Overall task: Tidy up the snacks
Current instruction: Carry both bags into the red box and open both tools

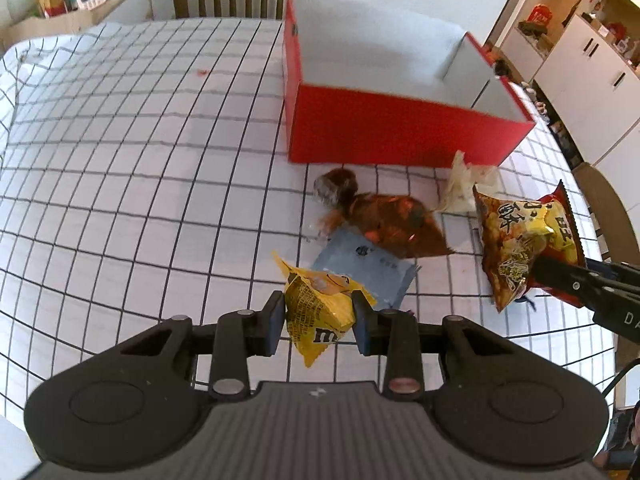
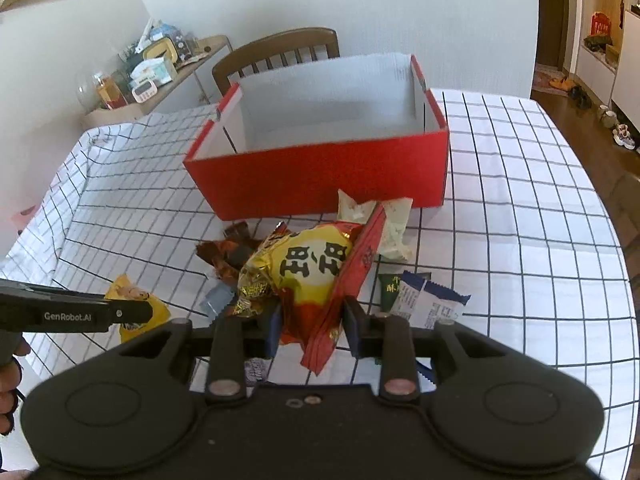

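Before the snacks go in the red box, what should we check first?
1. Left gripper squeezing the yellow candy bag: ok.
2. Right gripper squeezing the red and yellow snack bag: ok.
3. Both bags lifted off the checked tablecloth: ok.
4. Red box open on top: ok.
5. Room inside the box: ok as far as seen; its floor is partly hidden.
6. All snacks picked up: not ok, a brown wrapper and others lie on the cloth.
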Tool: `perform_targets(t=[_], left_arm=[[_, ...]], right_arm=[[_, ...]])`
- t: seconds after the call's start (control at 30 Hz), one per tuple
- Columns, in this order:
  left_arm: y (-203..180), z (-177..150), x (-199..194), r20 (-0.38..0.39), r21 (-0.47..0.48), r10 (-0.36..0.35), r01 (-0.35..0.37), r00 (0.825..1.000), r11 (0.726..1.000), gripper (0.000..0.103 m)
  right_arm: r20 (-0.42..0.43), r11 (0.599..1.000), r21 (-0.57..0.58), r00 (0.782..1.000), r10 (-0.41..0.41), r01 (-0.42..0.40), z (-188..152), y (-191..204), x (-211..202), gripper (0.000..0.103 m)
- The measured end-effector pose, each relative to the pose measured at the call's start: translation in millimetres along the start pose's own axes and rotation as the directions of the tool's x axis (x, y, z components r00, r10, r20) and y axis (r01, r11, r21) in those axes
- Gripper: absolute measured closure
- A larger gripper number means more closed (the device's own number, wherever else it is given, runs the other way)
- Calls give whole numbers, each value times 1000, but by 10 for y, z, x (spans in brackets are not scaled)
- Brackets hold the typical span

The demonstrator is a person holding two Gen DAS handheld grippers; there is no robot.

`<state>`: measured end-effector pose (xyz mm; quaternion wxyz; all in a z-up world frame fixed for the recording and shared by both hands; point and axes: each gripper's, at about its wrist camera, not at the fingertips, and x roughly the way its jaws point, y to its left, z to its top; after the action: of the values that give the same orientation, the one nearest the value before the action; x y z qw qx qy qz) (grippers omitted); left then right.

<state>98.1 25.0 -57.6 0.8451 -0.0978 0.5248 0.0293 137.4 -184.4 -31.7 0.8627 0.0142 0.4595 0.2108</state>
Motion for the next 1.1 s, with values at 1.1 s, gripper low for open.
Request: perform_targets(t=[1.1], left_arm=[[-546, 1475, -333, 158, 166, 1, -28, 987, 986, 69]], right_arm=[[162, 997, -55, 986, -48, 58, 1328, 191, -23, 73]])
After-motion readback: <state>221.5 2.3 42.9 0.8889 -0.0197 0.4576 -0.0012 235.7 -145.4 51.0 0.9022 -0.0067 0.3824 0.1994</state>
